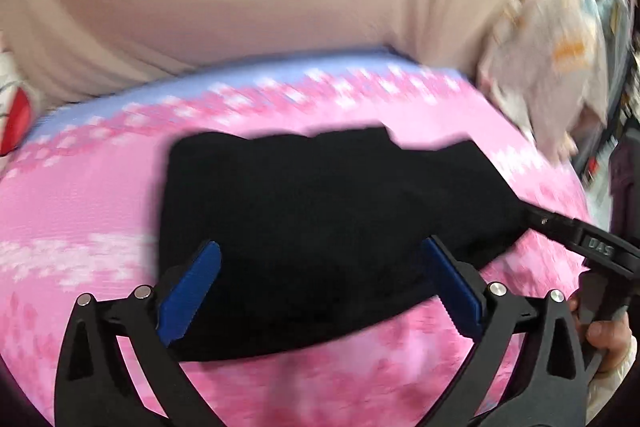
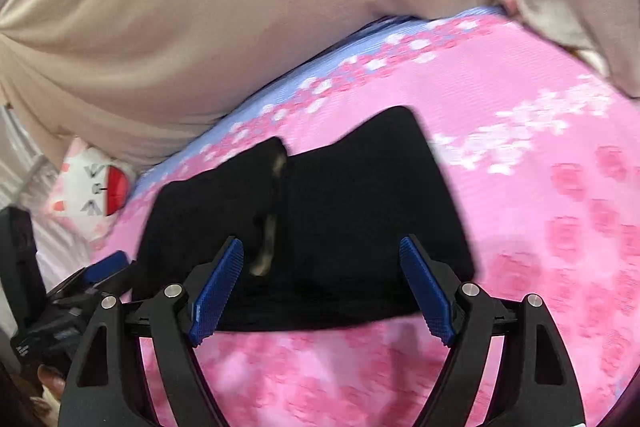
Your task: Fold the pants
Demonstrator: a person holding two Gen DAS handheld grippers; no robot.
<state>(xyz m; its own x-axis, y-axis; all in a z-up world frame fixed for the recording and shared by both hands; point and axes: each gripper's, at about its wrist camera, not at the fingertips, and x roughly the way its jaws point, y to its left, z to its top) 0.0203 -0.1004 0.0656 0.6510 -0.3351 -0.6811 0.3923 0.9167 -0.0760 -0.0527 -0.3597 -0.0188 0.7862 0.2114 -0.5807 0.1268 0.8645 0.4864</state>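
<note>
Lying folded on the pink flower-print bed cover (image 1: 100, 211), the black cloth pants (image 1: 320, 211) are being inspected — left claw (image 1: 320, 291) and right claw (image 2: 320, 287) both gaping, empty; next, squaring the uneven far edge.

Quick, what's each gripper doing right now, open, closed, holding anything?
Left gripper: jaws open wide, holding nothing, above the folded black fabric pants.
Right gripper: jaws open, holding nothing, above the same pants.
</note>
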